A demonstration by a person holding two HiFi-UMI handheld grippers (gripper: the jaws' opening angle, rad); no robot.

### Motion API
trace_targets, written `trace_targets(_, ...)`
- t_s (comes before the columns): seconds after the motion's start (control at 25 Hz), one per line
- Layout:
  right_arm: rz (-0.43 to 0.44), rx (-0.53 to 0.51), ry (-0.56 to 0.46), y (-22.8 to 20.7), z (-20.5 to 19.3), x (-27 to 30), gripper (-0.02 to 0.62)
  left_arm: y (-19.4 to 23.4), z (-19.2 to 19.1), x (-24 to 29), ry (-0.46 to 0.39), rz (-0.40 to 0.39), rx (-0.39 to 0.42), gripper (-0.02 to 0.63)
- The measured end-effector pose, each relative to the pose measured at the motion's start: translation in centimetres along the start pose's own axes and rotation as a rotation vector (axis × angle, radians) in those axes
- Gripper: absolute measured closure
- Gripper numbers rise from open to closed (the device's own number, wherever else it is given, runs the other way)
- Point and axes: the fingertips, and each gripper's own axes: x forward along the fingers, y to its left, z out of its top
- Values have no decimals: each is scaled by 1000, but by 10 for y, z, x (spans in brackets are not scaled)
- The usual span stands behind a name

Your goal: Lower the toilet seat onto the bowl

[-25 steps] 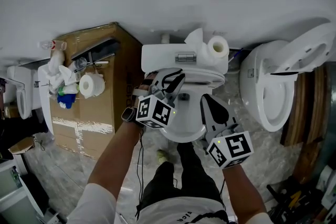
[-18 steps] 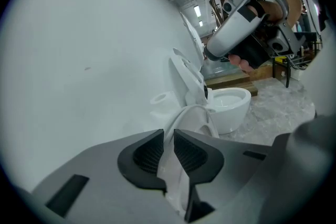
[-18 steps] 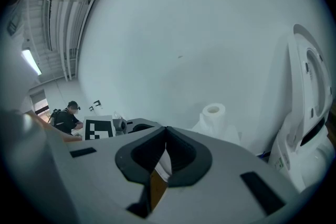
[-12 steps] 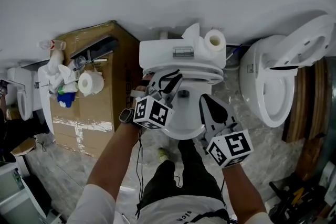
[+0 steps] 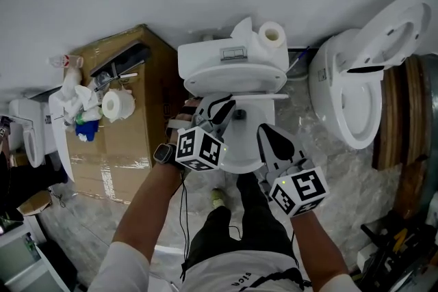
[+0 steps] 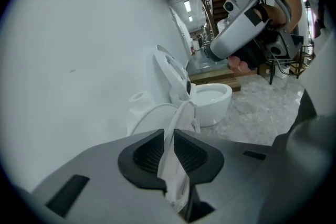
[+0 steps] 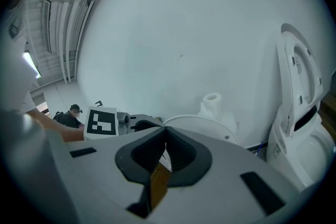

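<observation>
The white toilet [image 5: 236, 147] stands in front of me, its tank [image 5: 229, 58] against the wall. Its seat [image 5: 239, 84] is tilted up off the bowl, below the tank. My left gripper [image 5: 220, 106] is shut on the seat's left rim. In the left gripper view the thin white rim [image 6: 176, 176] is pinched between the black pads of the left gripper [image 6: 169, 139]. My right gripper [image 5: 268, 130] hovers over the bowl's right side, shut and holding nothing. The right gripper [image 7: 166, 136] shows its pads together, with the seat [image 7: 205, 126] beyond.
A toilet-paper roll [image 5: 272, 33] sits on the tank. A taped cardboard box [image 5: 130, 133] with another roll [image 5: 116, 106] and clutter stands at the left. A second toilet [image 5: 342, 99] with its lid up is at the right, beside wooden boards [image 5: 397, 120]. My legs are in front of the bowl.
The toilet sits higher in the head view than before. My left gripper has kept its hold on the seat rim; the right gripper has barely moved.
</observation>
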Motion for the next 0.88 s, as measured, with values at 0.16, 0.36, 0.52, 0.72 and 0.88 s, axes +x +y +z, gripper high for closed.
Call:
trace_targets(0.16,-14,1,-12,13,-11,-17,580,-21,-2,-10,42,-71,-10,535)
trace_targets(0.36,-39,7,-24,25,-24,-38,580,-60,-8,-21,80,-166,11,535)
trace_targets(0.52,-62,5,-38,32,-32,-54,580,-85,-16,-22,107,-169,68,535)
trace_targets(0.72,-98,21,-50,28,-48,-74,580,-117,-22,-26,90,-222,34,535)
trace_targets(0.88,-115,33,-47,30,-70,-88,580,-157,-32,-34,84,-292,45,535)
